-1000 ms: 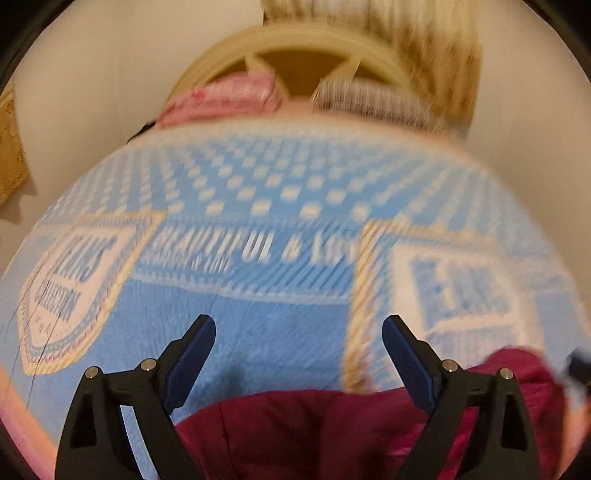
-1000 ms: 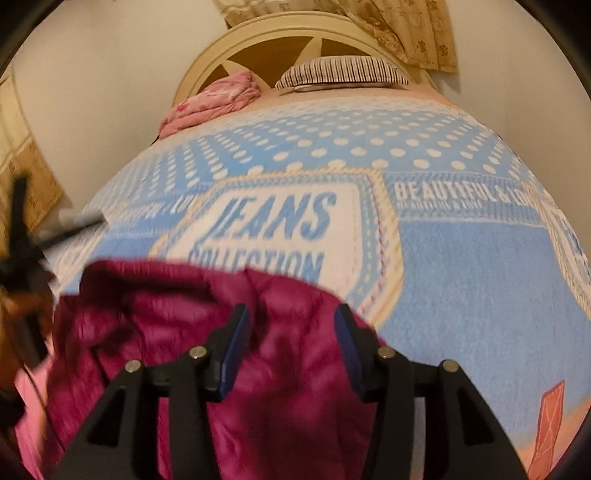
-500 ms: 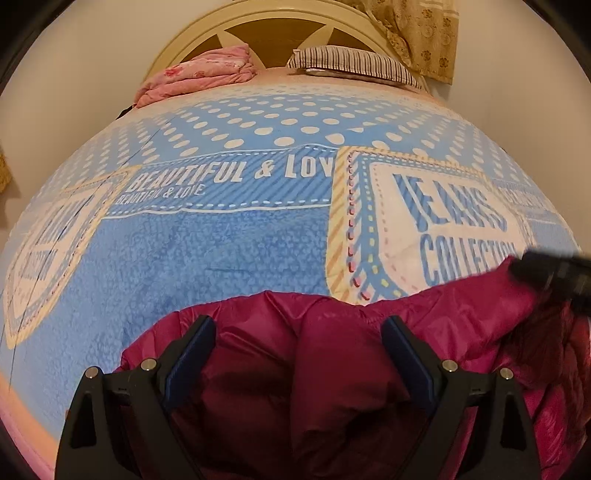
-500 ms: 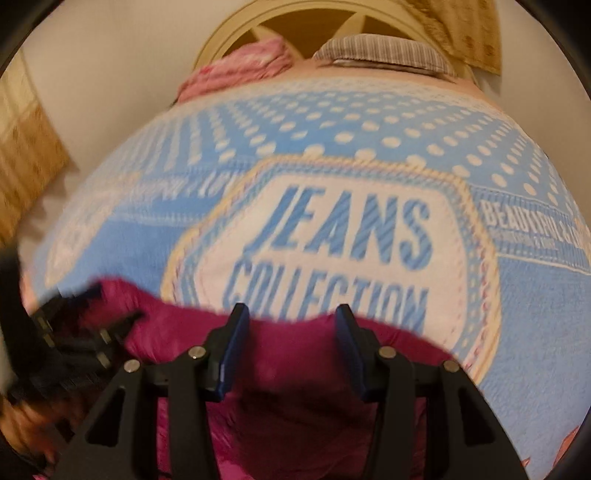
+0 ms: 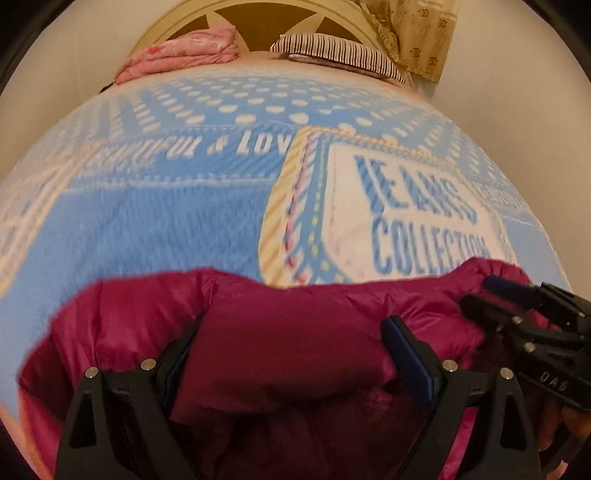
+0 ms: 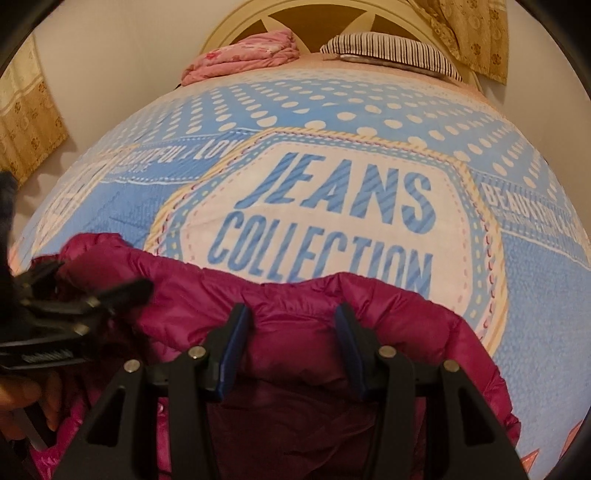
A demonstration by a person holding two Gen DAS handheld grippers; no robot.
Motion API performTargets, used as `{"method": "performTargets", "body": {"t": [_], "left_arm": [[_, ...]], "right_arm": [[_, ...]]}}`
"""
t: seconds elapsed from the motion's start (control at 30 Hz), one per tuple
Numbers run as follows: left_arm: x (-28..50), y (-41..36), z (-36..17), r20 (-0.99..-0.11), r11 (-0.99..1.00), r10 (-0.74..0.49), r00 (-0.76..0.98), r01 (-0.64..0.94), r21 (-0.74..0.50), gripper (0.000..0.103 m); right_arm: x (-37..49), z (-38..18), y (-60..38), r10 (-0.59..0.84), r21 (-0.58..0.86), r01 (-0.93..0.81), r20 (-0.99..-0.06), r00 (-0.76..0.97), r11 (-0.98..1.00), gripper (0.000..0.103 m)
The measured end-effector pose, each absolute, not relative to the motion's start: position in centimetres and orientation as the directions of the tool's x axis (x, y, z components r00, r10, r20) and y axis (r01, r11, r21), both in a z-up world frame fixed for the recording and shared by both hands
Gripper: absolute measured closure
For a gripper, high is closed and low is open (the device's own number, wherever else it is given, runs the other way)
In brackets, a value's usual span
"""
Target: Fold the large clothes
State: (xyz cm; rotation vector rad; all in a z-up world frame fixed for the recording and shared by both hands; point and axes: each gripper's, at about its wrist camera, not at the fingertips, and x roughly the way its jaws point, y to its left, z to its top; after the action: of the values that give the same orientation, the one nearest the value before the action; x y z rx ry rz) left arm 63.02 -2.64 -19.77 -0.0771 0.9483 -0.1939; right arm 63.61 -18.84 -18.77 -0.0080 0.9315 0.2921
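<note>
While the magenta jacket (image 5: 295,332) lies bunched at the near edge of the blue bedspread (image 5: 166,221), the left gripper (image 5: 291,354) straddles a puffy fold with wide jaws; the right gripper (image 6: 291,347), narrower, brackets another; whether either pinches, I cannot tell.

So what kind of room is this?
A bedroom, it seems: a bed with a blue printed bedspread, a striped pillow by the arched headboard, and curtains.

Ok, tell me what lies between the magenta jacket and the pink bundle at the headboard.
Only bare blue bedspread between the magenta jacket and the pink bundle; both wrist views show it.
</note>
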Motion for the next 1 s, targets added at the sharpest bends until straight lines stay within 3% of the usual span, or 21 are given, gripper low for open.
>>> {"method": "performTargets", "body": {"t": [0.5, 1.0], "left_arm": [[62.9, -4.6, -21.0, -0.794, 0.992, -0.086, 0.601, 0.124, -0.014, 0.005], [62.8, -4.8, -21.1, -0.795, 0.993, -0.058, 0.603, 0.116, 0.015, 0.003]], "right_arm": [[62.6, -20.5, -17.7, 0.176, 0.022, -0.246, -0.758, 0.629, 0.969, 0.051], [62.5, -20.8, -17.2, 0.142, -0.022, -0.244, -0.758, 0.636, 0.970, 0.050]]}}
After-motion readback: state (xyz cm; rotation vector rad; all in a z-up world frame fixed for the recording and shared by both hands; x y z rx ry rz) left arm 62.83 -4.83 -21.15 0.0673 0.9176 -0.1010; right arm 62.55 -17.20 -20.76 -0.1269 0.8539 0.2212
